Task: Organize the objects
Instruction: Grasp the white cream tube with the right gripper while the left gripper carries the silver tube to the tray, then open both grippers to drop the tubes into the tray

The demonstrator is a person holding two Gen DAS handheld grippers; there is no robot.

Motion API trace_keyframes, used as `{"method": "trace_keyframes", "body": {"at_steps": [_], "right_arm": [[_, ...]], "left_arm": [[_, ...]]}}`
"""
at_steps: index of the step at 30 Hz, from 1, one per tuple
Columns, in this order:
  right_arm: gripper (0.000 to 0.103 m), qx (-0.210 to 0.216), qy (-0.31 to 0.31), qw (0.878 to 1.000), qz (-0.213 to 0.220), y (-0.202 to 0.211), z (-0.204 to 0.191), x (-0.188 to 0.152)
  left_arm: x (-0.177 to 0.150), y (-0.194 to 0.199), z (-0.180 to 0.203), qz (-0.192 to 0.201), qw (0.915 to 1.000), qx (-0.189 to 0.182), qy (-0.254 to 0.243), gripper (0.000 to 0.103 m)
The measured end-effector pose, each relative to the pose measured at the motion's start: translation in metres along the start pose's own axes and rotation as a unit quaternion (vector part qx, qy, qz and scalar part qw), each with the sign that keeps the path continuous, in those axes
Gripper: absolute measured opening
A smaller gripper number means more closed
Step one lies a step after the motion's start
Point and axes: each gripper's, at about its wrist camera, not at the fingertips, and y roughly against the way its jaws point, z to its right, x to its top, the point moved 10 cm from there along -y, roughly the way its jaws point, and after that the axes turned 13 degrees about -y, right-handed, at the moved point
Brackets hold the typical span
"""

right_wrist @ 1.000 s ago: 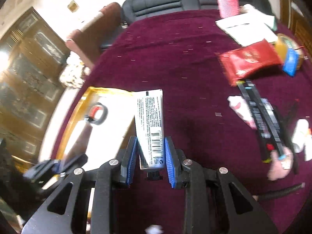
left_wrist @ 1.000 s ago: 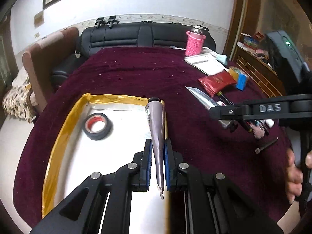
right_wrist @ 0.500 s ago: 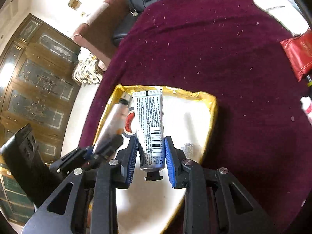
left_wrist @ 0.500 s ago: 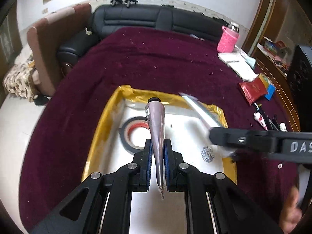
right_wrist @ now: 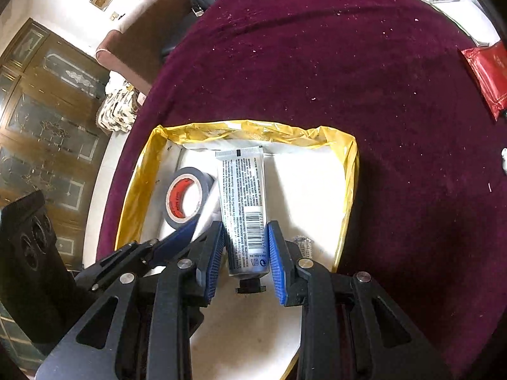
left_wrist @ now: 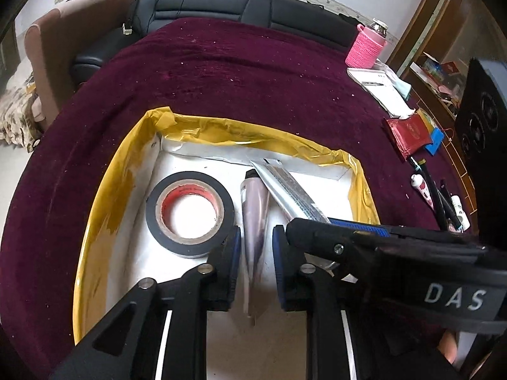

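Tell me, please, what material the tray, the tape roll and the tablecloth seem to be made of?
Tray: probably white card or foam board, matte, its rim wrapped in glossy, wrinkled yellow tape.
Tape roll: smooth black plastic film, likely vinyl, on a red-printed core.
Tablecloth: maroon, velvet-like fabric; soft nap, lint specks.

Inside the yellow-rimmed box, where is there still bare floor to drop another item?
Free: the white floor between the silver tube and the box's right yellow wall. Crowded: the left half, where the tape roll and mauve tube lie side by side under both tools.
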Motion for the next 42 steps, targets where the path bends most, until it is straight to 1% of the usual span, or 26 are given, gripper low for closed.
{"method": "trace_keyframes", "body": {"at_steps": [3, 5, 6, 8, 11, 15, 18, 21, 24, 26, 27, 28, 30, 33, 34, 36, 38, 40, 41, 42], "right_arm": [[0.026, 0.007, -0.007, 1.000, 0.002, 0.004, 0.004, 0.000], [0.027, 0.012, -0.008, 1.000, 0.007, 0.010, 0.007, 0.003], [0.027, 0.017, -0.008, 1.000, 0.011, 0.014, 0.007, 0.005], [0.027, 0.033, -0.007, 0.999, 0.017, 0.022, 0.005, 0.009], [0.027, 0.041, -0.006, 0.999, 0.028, 0.034, 0.004, 0.014], [0.027, 0.030, 0.013, 0.999, 0.037, 0.056, 0.015, 0.013], [0.027, -0.002, 0.030, 0.997, 0.072, 0.088, 0.043, 0.011], [0.027, -0.044, 0.024, 0.993, 0.110, 0.122, 0.087, 0.010], [0.027, -0.076, -0.006, 0.987, 0.141, 0.153, 0.136, 0.007], [0.028, -0.102, -0.026, 0.982, 0.156, 0.172, 0.169, 0.002], [0.028, -0.107, -0.033, 0.981, 0.161, 0.179, 0.181, -0.002], [0.028, -0.110, -0.040, 0.979, 0.166, 0.185, 0.194, -0.005], [0.028, -0.116, -0.051, 0.977, 0.169, 0.190, 0.211, -0.012], [0.028, -0.112, -0.063, 0.977, 0.169, 0.189, 0.227, -0.022], [0.028, -0.107, -0.068, 0.978, 0.167, 0.187, 0.232, -0.026], [0.028, -0.097, -0.074, 0.979, 0.164, 0.184, 0.237, -0.029], [0.028, -0.090, -0.074, 0.979, 0.164, 0.184, 0.240, -0.034], [0.028, -0.086, -0.070, 0.979, 0.169, 0.185, 0.242, -0.036], [0.028, -0.083, -0.068, 0.979, 0.171, 0.185, 0.242, -0.036], [0.028, -0.079, -0.066, 0.980, 0.173, 0.185, 0.243, -0.038]], "left_arm": [[0.000, 0.001, -0.001, 0.000, 0.9999, -0.007, 0.010, 0.022], [0.002, 0.004, -0.002, 0.005, 0.9999, -0.006, 0.015, 0.032], [0.003, 0.006, -0.003, 0.010, 0.9998, -0.006, 0.016, 0.035], [0.006, 0.011, -0.003, 0.019, 0.9997, -0.003, 0.017, 0.046], [0.011, 0.020, -0.003, 0.034, 0.9993, -0.003, 0.017, 0.046], [0.013, 0.037, 0.000, 0.048, 0.9988, 0.000, 0.010, 0.046], [0.011, 0.052, 0.008, 0.057, 0.9984, -0.005, 0.001, 0.049], [0.012, 0.068, 0.029, 0.069, 0.9974, -0.020, -0.005, 0.052], [0.014, 0.080, 0.067, 0.078, 0.9955, -0.041, -0.034, 0.055], [0.015, 0.082, 0.103, 0.077, 0.9935, -0.058, -0.061, 0.058], [0.014, 0.081, 0.117, 0.075, 0.9926, -0.063, -0.072, 0.058], [0.013, 0.078, 0.136, 0.072, 0.9912, -0.067, -0.088, 0.059], [0.011, 0.064, 0.163, 0.060, 0.9902, -0.061, -0.110, 0.060], [0.005, 0.029, 0.195, 0.026, 0.9913, -0.054, -0.117, 0.060], [0.004, 0.016, 0.201, 0.015, 0.9919, -0.047, -0.117, 0.059], [0.005, -0.006, 0.209, 0.004, 0.9923, -0.024, -0.121, 0.059], [0.008, -0.027, 0.207, -0.006, 0.9922, 0.009, -0.124, 0.059], [0.008, -0.041, 0.204, -0.019, 0.9925, 0.027, -0.118, 0.059], [0.009, -0.047, 0.201, -0.019, 0.9927, 0.033, -0.114, 0.059], [0.012, -0.047, 0.200, -0.007, 0.9923, 0.044, -0.116, 0.059]]}}
